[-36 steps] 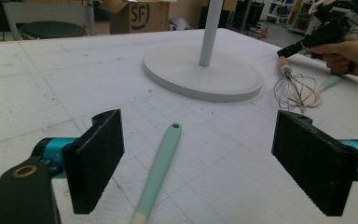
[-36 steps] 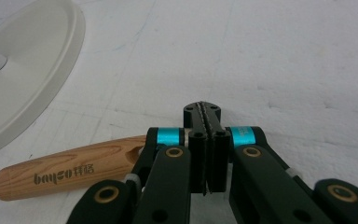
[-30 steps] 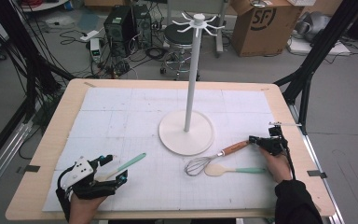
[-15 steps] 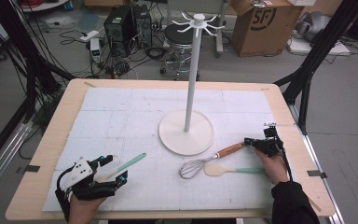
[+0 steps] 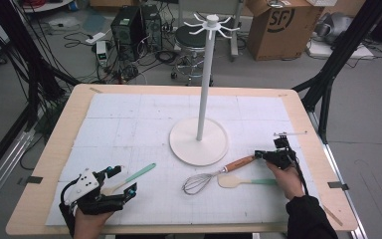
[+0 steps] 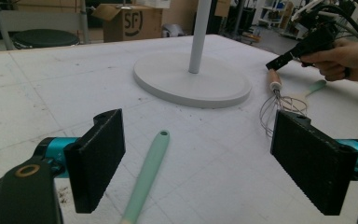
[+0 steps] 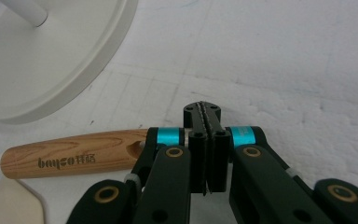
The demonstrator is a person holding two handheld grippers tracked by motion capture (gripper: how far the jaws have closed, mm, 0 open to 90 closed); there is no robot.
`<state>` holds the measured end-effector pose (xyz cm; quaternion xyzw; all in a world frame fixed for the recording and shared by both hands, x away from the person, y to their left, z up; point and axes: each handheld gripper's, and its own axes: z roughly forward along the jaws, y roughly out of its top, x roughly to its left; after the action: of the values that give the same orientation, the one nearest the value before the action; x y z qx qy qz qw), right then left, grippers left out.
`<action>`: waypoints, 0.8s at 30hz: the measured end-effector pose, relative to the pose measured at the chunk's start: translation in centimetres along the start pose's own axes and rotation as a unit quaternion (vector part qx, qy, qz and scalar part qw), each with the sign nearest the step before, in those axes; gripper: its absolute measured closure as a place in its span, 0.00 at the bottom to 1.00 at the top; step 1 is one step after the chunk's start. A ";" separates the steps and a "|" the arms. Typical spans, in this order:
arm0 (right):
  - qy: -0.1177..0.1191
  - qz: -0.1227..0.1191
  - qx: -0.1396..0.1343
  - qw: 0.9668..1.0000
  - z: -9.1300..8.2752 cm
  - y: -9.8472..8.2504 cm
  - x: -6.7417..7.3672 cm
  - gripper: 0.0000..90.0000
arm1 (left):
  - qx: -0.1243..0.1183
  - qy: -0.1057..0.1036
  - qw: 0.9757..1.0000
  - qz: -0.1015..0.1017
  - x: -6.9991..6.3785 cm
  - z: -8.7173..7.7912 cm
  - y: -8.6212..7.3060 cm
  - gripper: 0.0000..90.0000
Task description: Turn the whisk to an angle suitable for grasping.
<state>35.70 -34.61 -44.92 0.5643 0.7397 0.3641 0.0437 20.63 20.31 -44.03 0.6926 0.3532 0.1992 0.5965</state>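
Your right gripper (image 5: 261, 155) is fully closed, pads pressed flat together w/ nothing between them. In the right gripper view the jaws meet above the whisk (image 7: 70, 160), right by the butt end of its wood handle; can't tell if they touch it. Your right hand (image 5: 287, 179) sits behind, on the gripper body.

Your left gripper (image 6: 200, 163) stands wide open, holding nothing. The mint spatula (image 6: 145, 177) lies on the mat between its two black pads, not touched by either.

Whisk's long axis runs from your right gripper away toward your left one: handle end at your closed jaws, wire head at the far end. In the high view it lies flat on the white mat (image 5: 129, 124), slightly slanted, handle end nearer the stand base (image 5: 199, 144).

Looks: light wood handle w/ a dark printed logo and a hole near the butt, short metal collar, then a silver wire balloon head.

Just beside the whisk, on the side toward your hand, lies a cream-headed spatula (image 5: 243, 181) w/ a mint handle, roughly parallel to it.

The white stand's pole rises from its round base just beyond the whisk handle.
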 end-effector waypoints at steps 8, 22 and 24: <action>0.010 -0.005 0.004 1.000 0.6 -0.2 1.7 1.00 | -0.003 0.001 1.000 0.000 -0.1 -0.2 0.0 0.20; 0.035 -0.015 0.020 0.999 1.8 -0.7 4.8 1.00 | -0.004 0.003 1.000 0.005 -0.2 -0.4 0.2 0.20; 0.039 -0.010 0.024 0.999 1.9 -0.6 5.0 1.00 | -0.005 0.006 1.000 0.004 -0.2 -0.5 0.2 0.20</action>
<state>34.31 -29.36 -44.96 0.5434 0.7546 0.3677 0.0052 20.22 20.51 -43.76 0.6896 0.3531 0.2071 0.5974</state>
